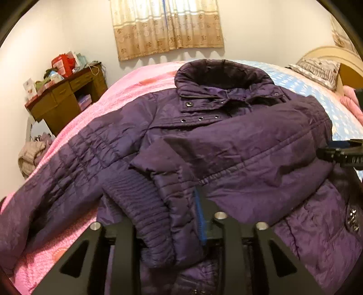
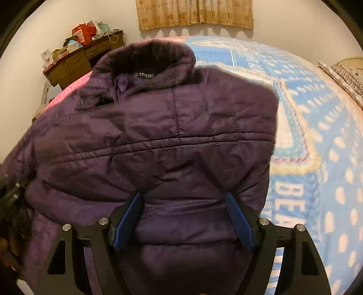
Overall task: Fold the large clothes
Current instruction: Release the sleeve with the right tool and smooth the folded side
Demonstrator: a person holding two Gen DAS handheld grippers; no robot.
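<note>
A big purple jacket [image 2: 158, 140] lies on a bed. Its puffy collar [image 2: 149, 56] is at the far end. One side is folded over the middle, and stitched lines run across it. The right gripper [image 2: 182, 217] is over the near part of the jacket. Its jaws stand wide apart, and its blue pads [image 2: 127, 220] have jacket cloth between them. A blue blanket [image 2: 317, 136] with pale spots covers the bed to the right. A brown bench [image 2: 77, 61] with piled things stands by the wall. A tan curtain [image 2: 195, 13] hangs above.
</note>
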